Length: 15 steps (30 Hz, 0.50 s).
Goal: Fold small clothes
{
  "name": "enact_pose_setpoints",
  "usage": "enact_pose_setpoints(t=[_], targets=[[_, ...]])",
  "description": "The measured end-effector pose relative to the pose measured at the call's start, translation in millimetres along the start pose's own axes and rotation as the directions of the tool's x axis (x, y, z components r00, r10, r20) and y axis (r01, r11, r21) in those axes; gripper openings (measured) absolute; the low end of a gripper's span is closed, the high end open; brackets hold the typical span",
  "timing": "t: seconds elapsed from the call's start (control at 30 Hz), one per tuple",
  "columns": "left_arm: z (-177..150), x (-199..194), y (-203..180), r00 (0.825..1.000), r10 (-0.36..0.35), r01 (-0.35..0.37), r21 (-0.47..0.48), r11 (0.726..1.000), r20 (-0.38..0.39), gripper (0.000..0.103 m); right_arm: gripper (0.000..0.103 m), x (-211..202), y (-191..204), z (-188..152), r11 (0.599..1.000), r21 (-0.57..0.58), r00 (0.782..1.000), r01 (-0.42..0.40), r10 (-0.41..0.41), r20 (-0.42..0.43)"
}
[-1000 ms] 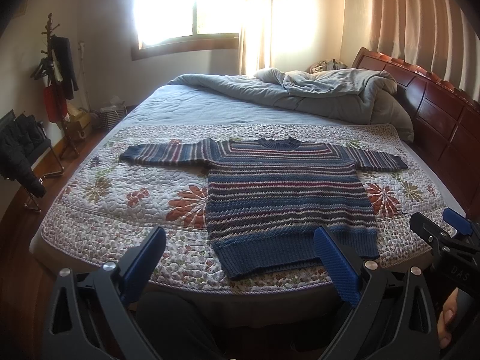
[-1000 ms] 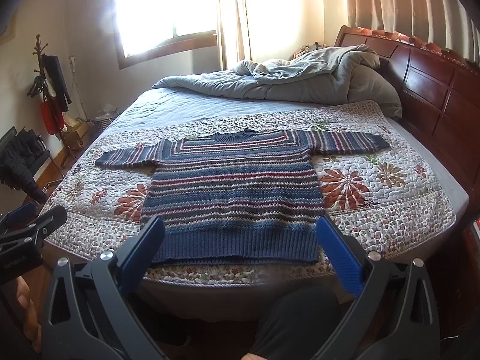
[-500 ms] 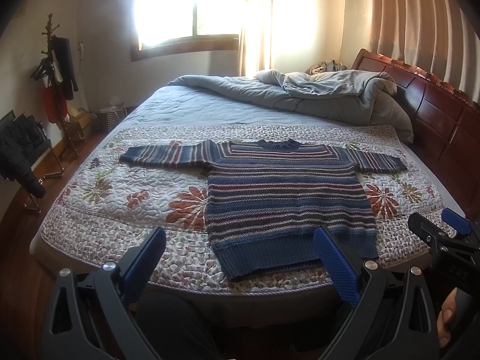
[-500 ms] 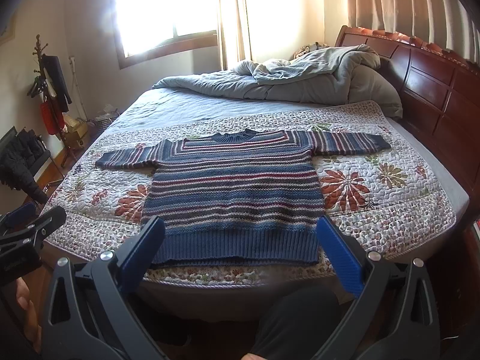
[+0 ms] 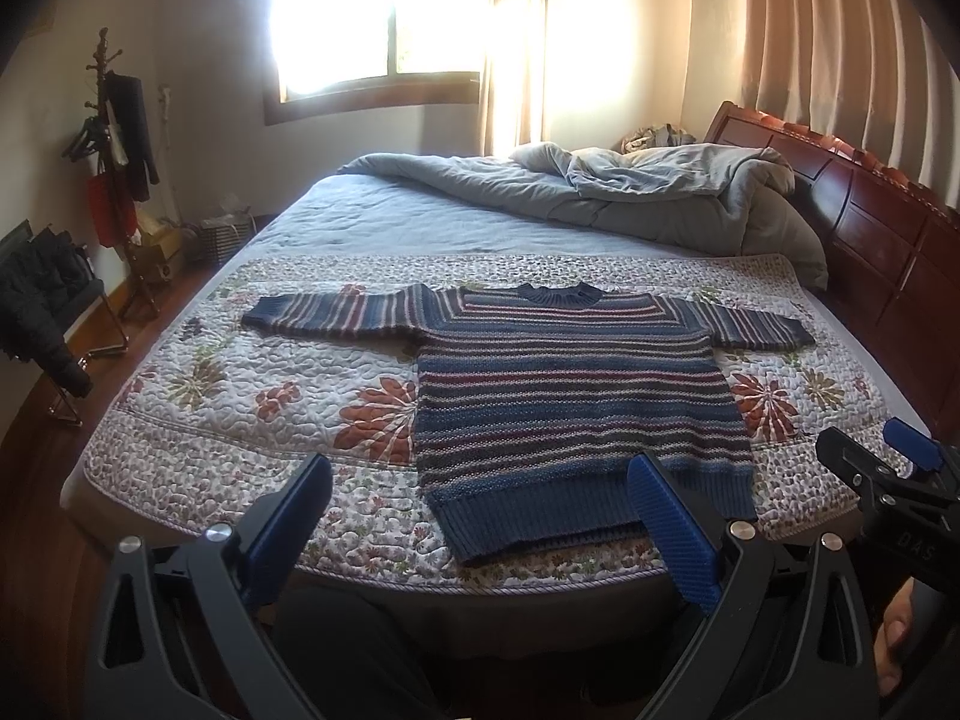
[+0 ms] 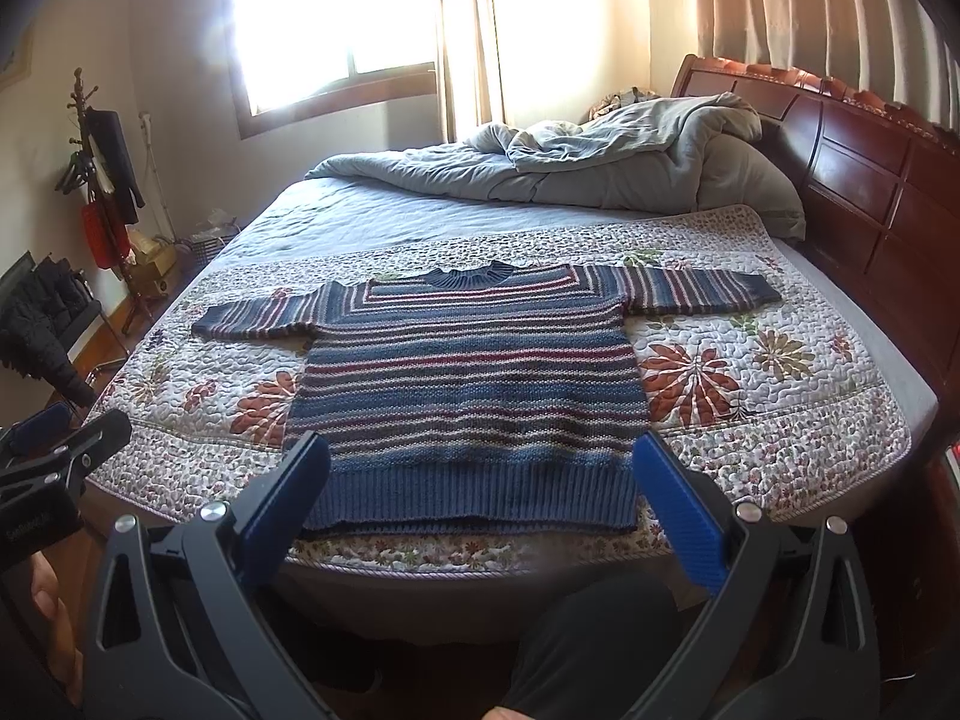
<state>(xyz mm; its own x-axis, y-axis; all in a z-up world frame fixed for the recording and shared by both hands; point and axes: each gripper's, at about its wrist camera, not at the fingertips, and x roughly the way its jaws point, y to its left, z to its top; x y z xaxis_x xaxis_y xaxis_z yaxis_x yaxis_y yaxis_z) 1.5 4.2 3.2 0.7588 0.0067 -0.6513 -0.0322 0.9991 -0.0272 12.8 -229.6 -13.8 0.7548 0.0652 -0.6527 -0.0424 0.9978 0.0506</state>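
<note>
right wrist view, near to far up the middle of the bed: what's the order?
Right gripper with jaws open → striped sweater spread flat → floral quilt → blue-grey bedsheet → bunched grey duvet → window.

Both grippers, left gripper [image 5: 480,516] and right gripper [image 6: 483,495], share black skeletal frames, silver screws and ribbed blue fingers [image 5: 672,525]; behind the fingers, dark trousers [image 6: 594,636].

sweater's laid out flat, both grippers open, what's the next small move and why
Probably bring the left gripper forward to the sweater sleeve on its side: the sweater lies unfolded on the quilt, and both it and the right gripper hover open short of the hem.
</note>
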Motion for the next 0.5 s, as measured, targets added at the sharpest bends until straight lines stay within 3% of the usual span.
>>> enact_pose_setpoints(t=[0.5], targets=[[0.4, 1.0, -0.6, 1.000, -0.001, 0.001, 0.003, 1.000, -0.006, 0.099, 0.101, 2.6, -0.1, -0.4, 1.000, 0.002, 1.000, 0.002, -0.002, -0.007]])
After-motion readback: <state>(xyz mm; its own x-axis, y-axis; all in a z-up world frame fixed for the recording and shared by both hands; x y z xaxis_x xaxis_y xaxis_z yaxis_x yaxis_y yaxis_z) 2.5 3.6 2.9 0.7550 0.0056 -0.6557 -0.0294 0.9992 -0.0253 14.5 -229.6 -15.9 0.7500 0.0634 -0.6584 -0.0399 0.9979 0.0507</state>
